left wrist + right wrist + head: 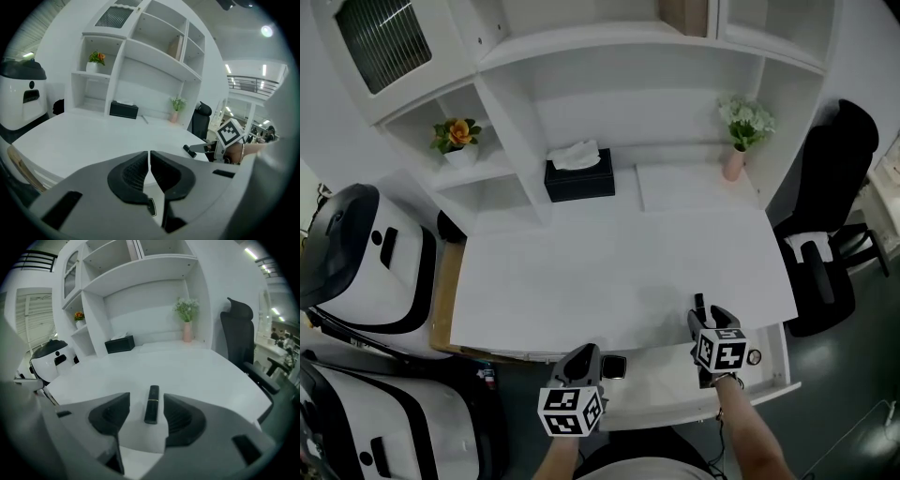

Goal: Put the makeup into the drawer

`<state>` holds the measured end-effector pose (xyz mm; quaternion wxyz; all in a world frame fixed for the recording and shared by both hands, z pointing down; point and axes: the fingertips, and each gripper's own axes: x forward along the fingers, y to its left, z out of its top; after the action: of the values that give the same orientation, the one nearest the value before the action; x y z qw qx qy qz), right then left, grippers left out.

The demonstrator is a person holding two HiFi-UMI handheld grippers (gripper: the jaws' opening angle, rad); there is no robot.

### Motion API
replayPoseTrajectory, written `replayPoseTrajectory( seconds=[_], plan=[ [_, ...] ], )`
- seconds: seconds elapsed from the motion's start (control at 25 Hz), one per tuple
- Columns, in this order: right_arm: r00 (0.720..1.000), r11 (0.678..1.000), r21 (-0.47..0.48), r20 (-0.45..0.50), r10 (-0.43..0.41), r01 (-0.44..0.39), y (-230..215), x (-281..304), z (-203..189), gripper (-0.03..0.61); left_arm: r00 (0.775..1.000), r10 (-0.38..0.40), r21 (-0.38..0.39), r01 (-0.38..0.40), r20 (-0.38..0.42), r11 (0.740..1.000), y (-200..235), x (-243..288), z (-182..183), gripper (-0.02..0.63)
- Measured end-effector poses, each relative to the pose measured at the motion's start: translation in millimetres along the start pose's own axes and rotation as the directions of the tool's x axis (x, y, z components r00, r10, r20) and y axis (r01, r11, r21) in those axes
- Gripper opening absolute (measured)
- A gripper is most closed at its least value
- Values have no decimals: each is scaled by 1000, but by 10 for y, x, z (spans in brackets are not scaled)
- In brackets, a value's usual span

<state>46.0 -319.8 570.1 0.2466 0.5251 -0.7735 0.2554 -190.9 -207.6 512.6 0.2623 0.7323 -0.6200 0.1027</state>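
Makeup, a black tube (151, 404), lies at the desk's (609, 272) five o'clock edge above the open drawer (661, 386), with the left gripper (586, 352) at seven o'clock pinched together and the right gripper (147, 416) spread wide around it, untouching.

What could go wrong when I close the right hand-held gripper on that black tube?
1. The black tube lies lengthwise on the desk between the open jaws of the right hand-held gripper. A skewed squeeze may pinch it off-centre and squirt it out.
2. It sits near the desk's front edge, above the open drawer. A nudge might roll it off, perhaps past the drawer.
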Motion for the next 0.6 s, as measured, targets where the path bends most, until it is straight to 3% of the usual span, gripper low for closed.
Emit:
replayPoseTrajectory(
  seconds=[0.6],
  plan=[
    [993, 998, -63, -115, 3, -11, -149, 286, -133, 207, 999, 25, -18, -26, -25, 1000, -38, 245, -8, 18]
  ],
)
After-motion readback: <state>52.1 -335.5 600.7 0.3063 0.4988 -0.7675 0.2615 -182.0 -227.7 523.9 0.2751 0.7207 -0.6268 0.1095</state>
